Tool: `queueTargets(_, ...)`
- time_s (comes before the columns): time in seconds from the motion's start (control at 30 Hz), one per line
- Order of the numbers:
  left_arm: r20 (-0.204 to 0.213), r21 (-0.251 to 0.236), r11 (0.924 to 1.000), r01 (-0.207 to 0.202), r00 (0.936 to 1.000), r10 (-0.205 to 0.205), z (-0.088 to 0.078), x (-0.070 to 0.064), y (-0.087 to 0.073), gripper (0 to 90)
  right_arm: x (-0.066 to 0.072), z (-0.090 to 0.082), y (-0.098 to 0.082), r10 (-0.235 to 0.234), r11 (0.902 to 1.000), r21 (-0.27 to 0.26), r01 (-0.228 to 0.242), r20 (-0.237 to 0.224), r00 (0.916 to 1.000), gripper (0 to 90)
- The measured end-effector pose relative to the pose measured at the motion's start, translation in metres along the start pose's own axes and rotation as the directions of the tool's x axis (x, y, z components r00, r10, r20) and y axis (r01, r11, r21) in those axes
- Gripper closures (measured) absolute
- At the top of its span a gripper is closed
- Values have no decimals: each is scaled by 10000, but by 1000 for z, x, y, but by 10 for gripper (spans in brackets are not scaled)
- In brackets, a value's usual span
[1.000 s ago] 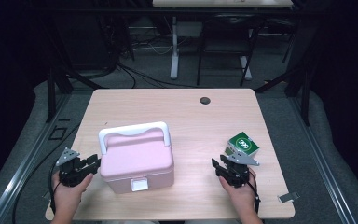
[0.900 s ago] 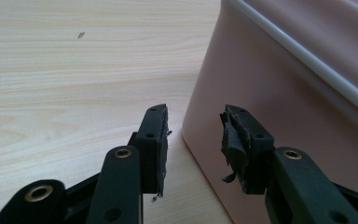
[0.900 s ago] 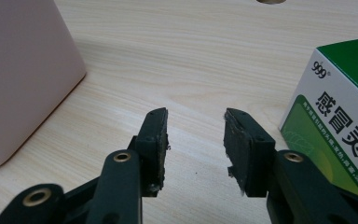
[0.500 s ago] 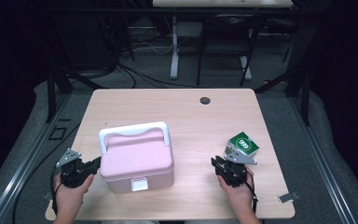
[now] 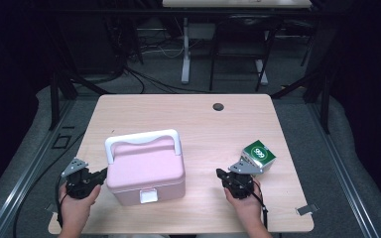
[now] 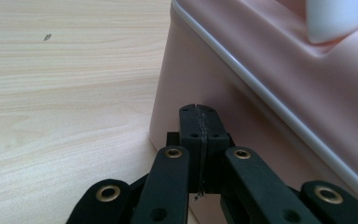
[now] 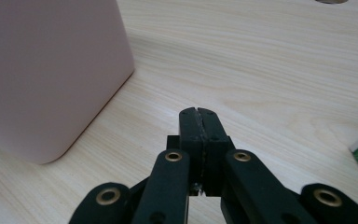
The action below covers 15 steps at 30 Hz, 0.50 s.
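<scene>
Between both closed tools (image 5: 100,174) (image 5: 221,173), pink box (image 5: 146,171) sits near the table's (image 5: 188,114) front edge.

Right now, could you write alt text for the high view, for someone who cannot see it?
A pink lidded box with a white handle sits on a pale wooden table. A person's hands hold the left gripper beside the box and the right gripper near a green carton, fingers shut.

green carton (image 5: 259,154) with a white oval mark, its print too small to read
</scene>
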<state>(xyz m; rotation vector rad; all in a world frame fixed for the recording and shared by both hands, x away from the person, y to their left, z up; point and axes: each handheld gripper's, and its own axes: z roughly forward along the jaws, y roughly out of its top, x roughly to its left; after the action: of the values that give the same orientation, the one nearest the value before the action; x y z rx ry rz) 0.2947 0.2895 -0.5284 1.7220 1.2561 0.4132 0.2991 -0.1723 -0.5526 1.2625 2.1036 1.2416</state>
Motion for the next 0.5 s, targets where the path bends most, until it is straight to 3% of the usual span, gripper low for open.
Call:
queueTargets(0.17, 20, -26, 10000, 73, 10000, -73, 3, 1, 0, 900, 5, 2, 1, -151, 9999, 24, 152, -209, 9997, 900)
queueTargets(0.27, 246, -31, 10000, 29, 9997, -28, 7, 0, 1, 900, 9, 4, 2, -334, 9994, 40, 336, -377, 9987, 900)
queueTargets(0.5, 472, 187, 9997, -183, 9987, 174, 21, -14, 4, 900, 17, 8, 2, -576, 9982, 110, 583, -561, 9968, 897)
